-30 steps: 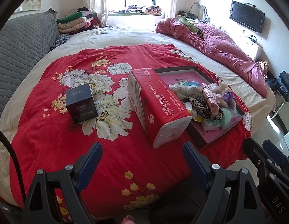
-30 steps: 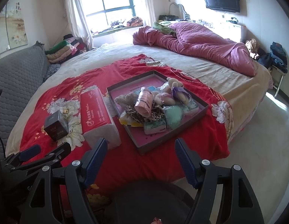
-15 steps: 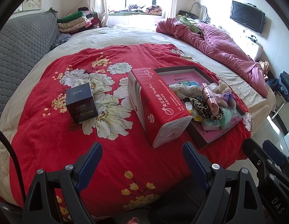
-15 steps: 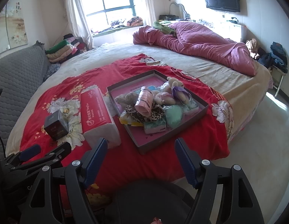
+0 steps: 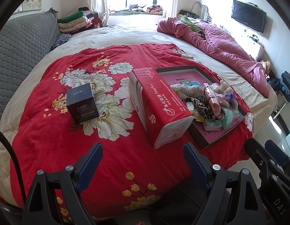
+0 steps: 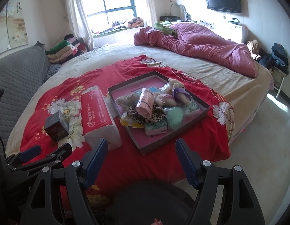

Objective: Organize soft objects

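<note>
A bed with a red floral blanket [image 5: 51, 140]. Soft objects [image 6: 150, 108] lie heaped in a tray [image 6: 204, 114] at frame centre, seemingly unsorted. Left tongs [image 5: 143, 161] and right tongs [image 6: 142, 155] gape wide, empty.

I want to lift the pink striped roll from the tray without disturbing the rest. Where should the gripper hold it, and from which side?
Probably grip the pink striped roll across its middle, coming from above with the right gripper. It lies tilted on top of the pile in the tray, so its sides are free.
</note>
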A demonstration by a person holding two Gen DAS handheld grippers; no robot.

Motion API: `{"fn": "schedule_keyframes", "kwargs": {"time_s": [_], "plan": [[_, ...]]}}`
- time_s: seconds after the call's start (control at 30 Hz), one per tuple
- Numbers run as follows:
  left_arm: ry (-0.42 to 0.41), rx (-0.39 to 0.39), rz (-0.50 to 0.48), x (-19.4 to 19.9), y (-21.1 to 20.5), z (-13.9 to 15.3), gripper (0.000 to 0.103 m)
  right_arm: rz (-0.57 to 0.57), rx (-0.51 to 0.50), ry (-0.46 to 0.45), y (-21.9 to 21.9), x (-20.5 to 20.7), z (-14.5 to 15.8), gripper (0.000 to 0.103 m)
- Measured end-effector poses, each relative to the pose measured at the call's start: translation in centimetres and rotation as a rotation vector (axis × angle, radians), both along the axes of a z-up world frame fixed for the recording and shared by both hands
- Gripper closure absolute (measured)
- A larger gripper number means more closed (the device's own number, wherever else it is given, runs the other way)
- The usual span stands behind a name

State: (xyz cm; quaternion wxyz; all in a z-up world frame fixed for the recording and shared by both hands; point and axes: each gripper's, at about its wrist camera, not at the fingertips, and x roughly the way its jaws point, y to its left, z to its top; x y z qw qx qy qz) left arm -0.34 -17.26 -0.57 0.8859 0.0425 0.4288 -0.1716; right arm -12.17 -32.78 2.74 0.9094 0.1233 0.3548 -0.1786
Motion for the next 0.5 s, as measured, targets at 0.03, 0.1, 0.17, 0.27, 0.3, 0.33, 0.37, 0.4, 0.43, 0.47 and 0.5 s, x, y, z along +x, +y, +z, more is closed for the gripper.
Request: {"fn": "schedule_keyframes", "kwargs": {"time_s": [0.03,0.1,0.17,0.27,0.3,0.33,0.37,0.4,0.43,0.47,0.5], "plan": [[0.000,0.001,0.001,0.02,0.05,-0.01,0.016,0.001,0.000,0.001,-0.01,0.03,-0.01,0.027],[0.001,0.001,0.001,0.09,0.07,-0.07,0.016,0.001,0.001,0.003,-0.04,0.06,0.02,0.027],[0.000,0.003,0.004,0.10,0.07,-0.07,0.016,0.001,0.001,0.003,-0.06,0.09,0.05,0.027],[0.003,0.004,0.005,0.17,0.10,-0.09,0.016,0.002,0.002,0.003,-0.08,0.14,0.03,0.027],[0.004,0.005,0.005,0.17,0.03,-0.10,0.016,0.002,0.001,0.004,-0.12,0.19,0.03,0.027],[0.004,0.006,0.005,0.19,0.01,-0.14,0.016,0.000,0.001,0.003,-0.09,0.11,0.05,0.027],[0.004,0.005,0.005,0.20,0.06,-0.16,0.016,0.001,0.001,0.002,-0.11,0.12,0.04,0.027],[0.004,0.007,0.006,0.22,-0.02,-0.17,0.016,0.001,0.001,0.004,-0.08,0.14,-0.08,0.027],[0.006,0.007,0.005,0.21,-0.02,-0.17,0.016,0.001,0.000,0.004,-0.10,0.16,-0.11,0.027],[0.007,0.007,0.003,0.22,0.01,-0.21,0.016,0.003,0.002,0.002,-0.10,0.21,-0.13,0.027],[0.007,0.009,0.003,0.23,-0.04,-0.29,0.016,0.003,0.001,0.004,-0.12,0.29,-0.18,0.027]]}}
